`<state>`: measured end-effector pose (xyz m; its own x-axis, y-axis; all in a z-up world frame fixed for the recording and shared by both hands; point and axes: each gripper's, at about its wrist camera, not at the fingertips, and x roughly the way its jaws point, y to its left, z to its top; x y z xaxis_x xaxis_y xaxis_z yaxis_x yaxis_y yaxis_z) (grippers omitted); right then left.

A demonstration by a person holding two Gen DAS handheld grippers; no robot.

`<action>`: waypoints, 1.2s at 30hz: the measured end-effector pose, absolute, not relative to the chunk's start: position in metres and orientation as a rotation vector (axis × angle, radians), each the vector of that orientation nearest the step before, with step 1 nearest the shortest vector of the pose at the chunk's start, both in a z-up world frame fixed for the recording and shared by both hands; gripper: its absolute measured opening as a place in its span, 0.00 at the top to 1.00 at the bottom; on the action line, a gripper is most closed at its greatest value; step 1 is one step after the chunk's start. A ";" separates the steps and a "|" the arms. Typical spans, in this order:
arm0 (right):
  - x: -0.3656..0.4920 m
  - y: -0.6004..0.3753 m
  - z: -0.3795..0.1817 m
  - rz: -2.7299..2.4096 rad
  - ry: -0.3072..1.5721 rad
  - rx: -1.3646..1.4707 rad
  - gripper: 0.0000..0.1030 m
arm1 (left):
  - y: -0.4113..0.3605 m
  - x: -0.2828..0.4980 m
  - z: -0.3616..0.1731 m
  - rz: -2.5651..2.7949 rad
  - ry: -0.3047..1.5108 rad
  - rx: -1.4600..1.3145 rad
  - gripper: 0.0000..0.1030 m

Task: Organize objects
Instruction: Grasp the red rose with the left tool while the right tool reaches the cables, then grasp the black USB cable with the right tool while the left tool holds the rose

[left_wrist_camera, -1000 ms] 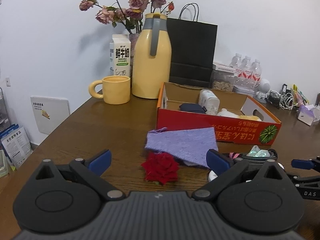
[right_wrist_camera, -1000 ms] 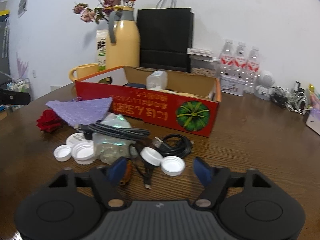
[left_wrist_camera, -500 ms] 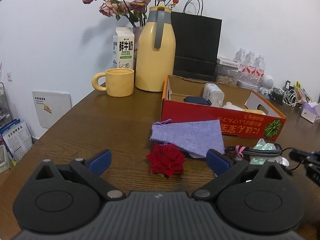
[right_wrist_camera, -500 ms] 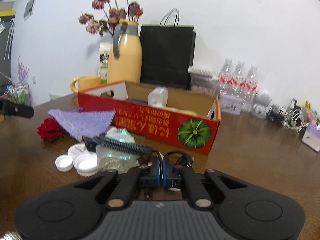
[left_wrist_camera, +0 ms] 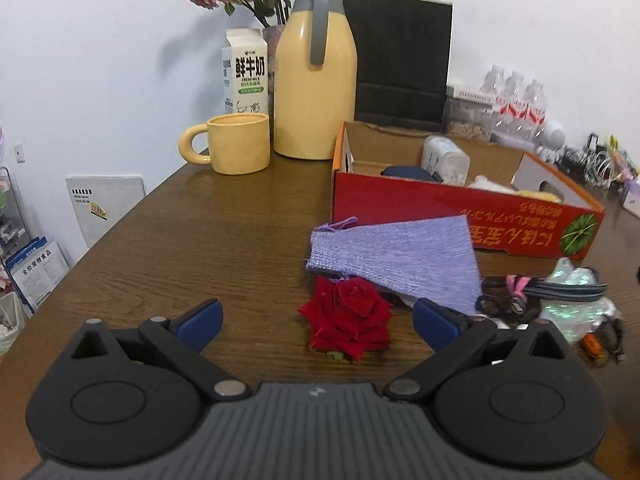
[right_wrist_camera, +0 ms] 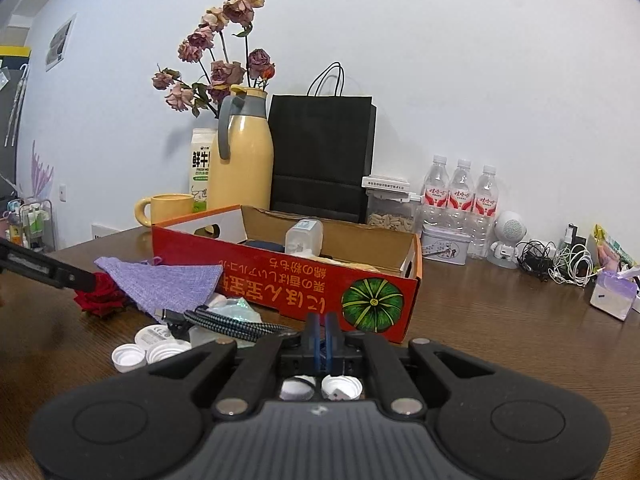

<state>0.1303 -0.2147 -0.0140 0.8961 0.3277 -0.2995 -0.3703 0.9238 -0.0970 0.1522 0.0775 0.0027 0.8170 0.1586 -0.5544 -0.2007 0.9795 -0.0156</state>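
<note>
Left gripper (left_wrist_camera: 316,316) spread wide, low over the wooden table (left_wrist_camera: 224,240), one red rose (left_wrist_camera: 349,318) lying between its blue fingertips, untouched. One lilac knitted pouch (left_wrist_camera: 394,258) rests just behind the rose, against the red cardboard box (left_wrist_camera: 460,216). Right gripper (right_wrist_camera: 319,334) pinched tight; whether anything sits between the pads, can't tell. Four white bottle caps in view: two (right_wrist_camera: 128,357) left of it, two (right_wrist_camera: 342,387) beneath it. One braided cable (right_wrist_camera: 236,324) beside them. Three water bottles (right_wrist_camera: 462,196) at the wall.
</note>
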 end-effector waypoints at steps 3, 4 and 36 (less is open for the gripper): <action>0.130 -0.214 -0.014 0.362 0.283 -0.154 0.98 | 0.076 0.168 -0.006 0.193 0.627 -0.039 0.00; 0.130 -0.215 -0.014 0.362 0.282 -0.154 0.98 | 0.075 0.171 -0.008 0.190 0.633 -0.031 0.01; 0.144 -0.206 -0.027 0.490 0.539 -0.177 0.91 | 0.089 0.117 0.003 0.123 0.561 -0.123 0.60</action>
